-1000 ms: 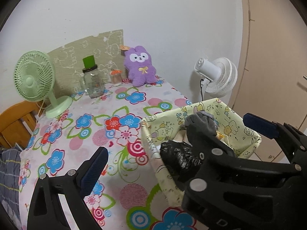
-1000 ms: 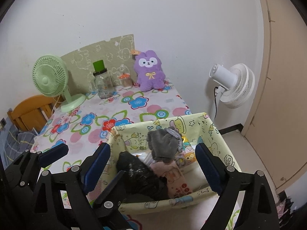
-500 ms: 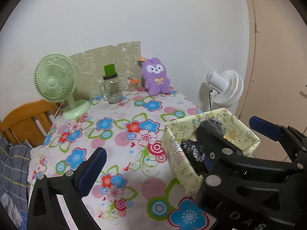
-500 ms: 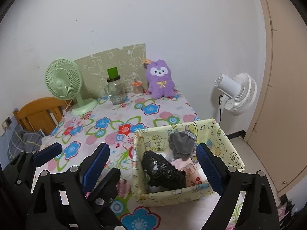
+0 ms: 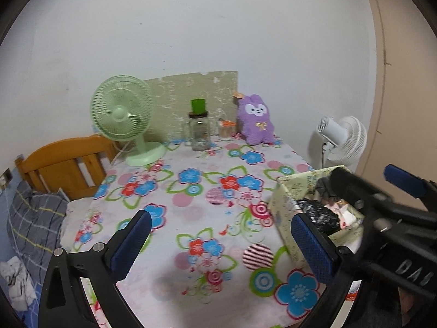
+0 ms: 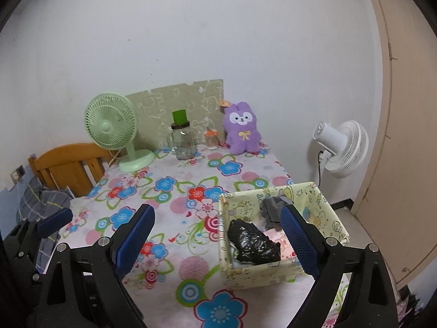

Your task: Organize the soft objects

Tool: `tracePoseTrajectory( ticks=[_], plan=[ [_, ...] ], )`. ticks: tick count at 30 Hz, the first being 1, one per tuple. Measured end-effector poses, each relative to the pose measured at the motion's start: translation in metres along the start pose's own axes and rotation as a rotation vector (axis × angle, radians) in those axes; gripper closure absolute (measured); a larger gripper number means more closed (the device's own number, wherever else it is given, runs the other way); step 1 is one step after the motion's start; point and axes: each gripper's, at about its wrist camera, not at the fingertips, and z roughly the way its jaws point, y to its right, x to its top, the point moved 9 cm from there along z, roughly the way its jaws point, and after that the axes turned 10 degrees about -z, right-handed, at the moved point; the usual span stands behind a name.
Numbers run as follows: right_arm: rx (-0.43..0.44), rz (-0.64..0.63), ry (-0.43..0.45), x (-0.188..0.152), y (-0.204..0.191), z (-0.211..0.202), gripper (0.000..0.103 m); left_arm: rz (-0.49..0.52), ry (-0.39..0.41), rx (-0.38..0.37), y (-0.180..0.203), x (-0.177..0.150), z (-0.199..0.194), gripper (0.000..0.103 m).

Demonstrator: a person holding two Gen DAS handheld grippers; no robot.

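White wall stands behind a table covered with a flowered cloth, and all the scene sits on it.

Soft things already lie in the yellow fabric box: a black crumpled bag, a grey cloth piece and something pink under them. The box is low and to the right of the right gripper, whose right finger crosses in front of it. From the left gripper the box is also to the right, touching that finger's outline. Both grippers are spread wide and hold nothing.

One soft thing remains outside, I judge: the purple plush rabbit, far ahead of both grippers at the wall end, upright, just beside a small jar and near a glass jar with green lid. To take it well, one gripper should go forward over the cloth, come at the rabbit's body from the front, close gently on the middle, and keep away from the jars. Further left stands a green fan; a white fan is off the table at right.
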Motion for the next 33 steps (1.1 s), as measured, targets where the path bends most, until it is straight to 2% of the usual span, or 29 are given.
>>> tracePoseTrajectory(
  ticks=[13, 33],
  plan=[
    [-0.025, 0.005, 0.059, 0.004, -0.013, -0.031, 0.004, -0.068, 0.087, 0.048, -0.051, 0.005, -0.038, 0.000],
    [-0.010, -0.018, 0.089, 0.005, -0.025, -0.044, 0.001, -0.096, 0.136, 0.051, -0.063, 0.009, -0.057, 0.000]
  ],
)
